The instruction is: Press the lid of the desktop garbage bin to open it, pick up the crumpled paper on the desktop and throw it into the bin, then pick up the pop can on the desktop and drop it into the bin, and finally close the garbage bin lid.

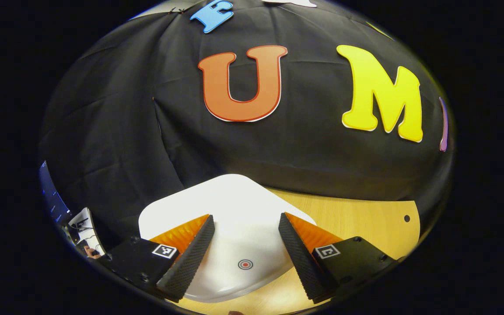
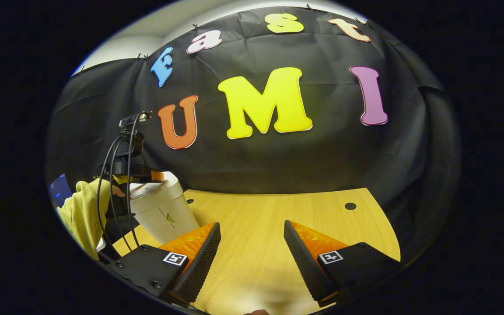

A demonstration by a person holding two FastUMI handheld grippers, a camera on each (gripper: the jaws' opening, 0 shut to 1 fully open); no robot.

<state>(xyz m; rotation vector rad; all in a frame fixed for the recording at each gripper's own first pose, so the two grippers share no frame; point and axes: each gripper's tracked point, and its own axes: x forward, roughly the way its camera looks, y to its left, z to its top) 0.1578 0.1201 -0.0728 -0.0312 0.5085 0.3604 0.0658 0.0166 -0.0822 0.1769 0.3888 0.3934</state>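
the left gripper (image 1: 245, 245) stands with its two fingers spread wide and nothing between them; in the left gripper view it hangs just above the white, rounded-square plastic lid (image 1: 234, 205) of the desktop garbage bin, the lid lying closed and flat, with a small red ring mark (image 1: 245, 264) on it showing in the gap between the fingers; whether the fingertips touch the lid cannot be told; the right gripper (image 2: 252, 249) is likewise wide apart and holds nothing, poised over bare tabletop, well apart from the bin; in the right gripper view the white plastic garbage bin (image 2: 164, 214) stands upright at the left of the table, just beyond that gripper's left finger, with the left gripper's black body and its looping black cables (image 2: 120, 175) over the bin's top, held by a person's arm in a pale yellow sleeve (image 2: 81, 214); the surface is a light wood-grain table (image 2: 269, 214) with small dark round holes near its far edge; behind the table hangs a creased black cloth wall (image 2: 322, 162), and a strip of pale ceiling (image 2: 147, 35) shows above it.
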